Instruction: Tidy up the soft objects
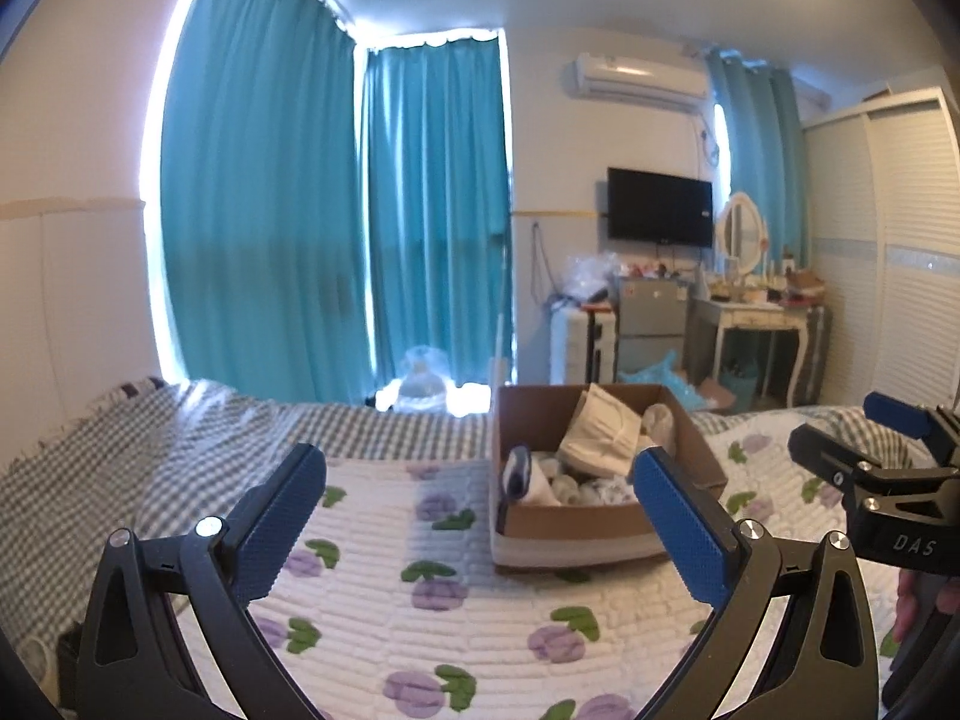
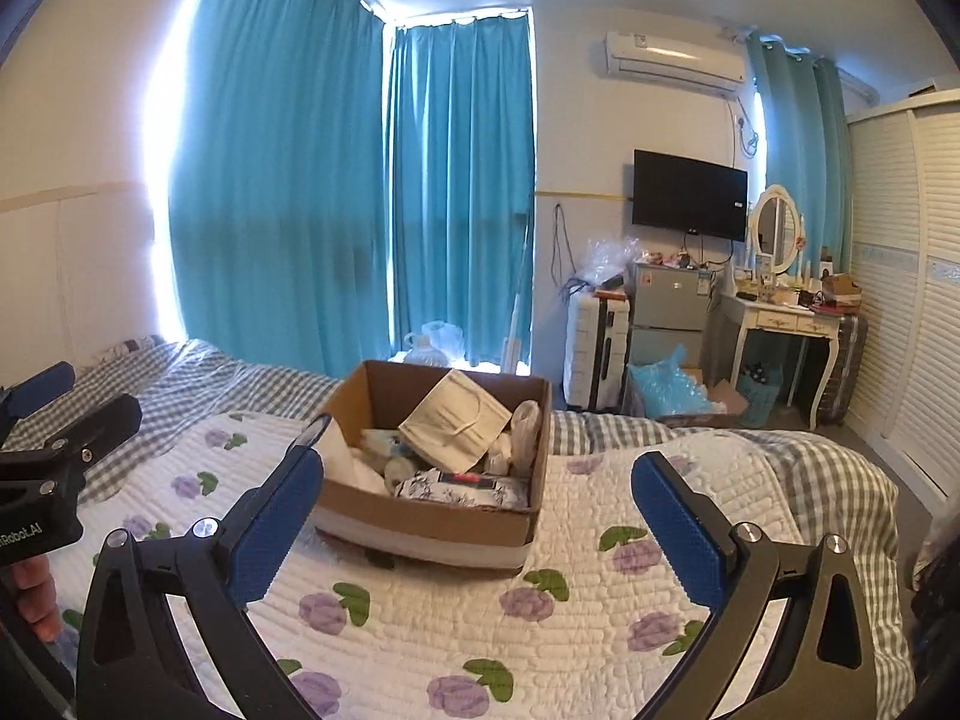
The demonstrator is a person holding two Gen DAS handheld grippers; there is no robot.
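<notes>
An open cardboard box (image 1: 576, 525) stands on the bed and also shows in the right wrist view (image 2: 429, 525). It holds several soft items: a folded cream cloth piece (image 1: 600, 432) (image 2: 456, 420), rolled pale socks (image 1: 570, 489) and a black-and-white patterned fabric (image 2: 456, 489). My left gripper (image 1: 480, 516) is open and empty, held above the quilt just left of the box. My right gripper (image 2: 477, 516) is open and empty, in front of the box; it also shows at the right edge of the left wrist view (image 1: 864, 432).
The bed has a white quilt with purple flowers (image 2: 540, 630) over a grey checked sheet (image 1: 120, 468). Teal curtains (image 2: 336, 180) hang behind. A fridge (image 2: 666, 312), suitcase (image 2: 594, 354), dressing table (image 2: 786, 330) and wardrobe (image 2: 900, 300) stand beyond the bed on the right.
</notes>
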